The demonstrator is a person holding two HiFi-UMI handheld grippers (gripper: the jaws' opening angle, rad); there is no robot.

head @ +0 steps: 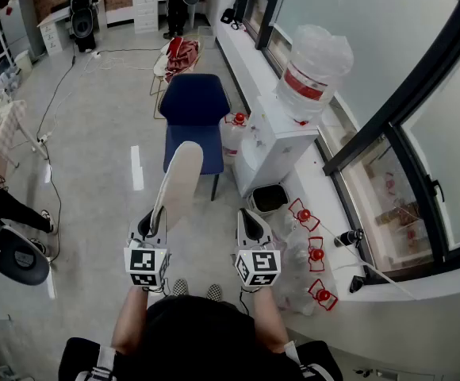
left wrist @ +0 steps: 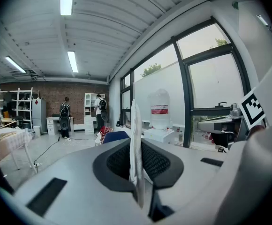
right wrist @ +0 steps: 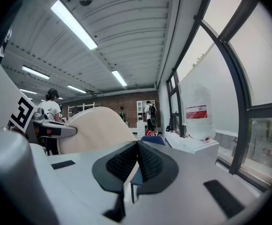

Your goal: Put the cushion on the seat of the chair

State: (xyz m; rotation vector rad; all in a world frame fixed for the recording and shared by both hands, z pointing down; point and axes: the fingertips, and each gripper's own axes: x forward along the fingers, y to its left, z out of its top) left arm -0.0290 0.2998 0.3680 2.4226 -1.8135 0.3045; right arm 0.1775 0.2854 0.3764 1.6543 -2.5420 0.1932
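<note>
Head view: my left gripper (head: 148, 222) is clenched on the lower edge of the cushion (head: 178, 179). The cream cushion stands on edge and leans up and away from me. Its top overlaps the near side of the blue chair (head: 197, 101) in this picture, and it is not lying on the seat. My right gripper (head: 250, 217) is level with the left, just beside it and apart from the cushion. Right of the chair is a white dispenser (head: 274, 145) carrying a big bottle (head: 316, 70), with a dark bin (head: 270, 198) at its foot. Red-capped items lie on the floor (head: 95, 133) by the window (head: 420, 157).

Left gripper view: both pads press on the cushion, which I see edge-on as a thin pale strip rising straight up between them. The blue chair shows low behind it, well beyond the jaws. Two people (left wrist: 64, 118) stand at the far brick wall.

Right gripper view: my jaws are clenched, the black pads meeting with nothing between them. The cushion's broad face fills the left side, near the jaws but not touching them. The chair peeks out just behind the pads.
</note>
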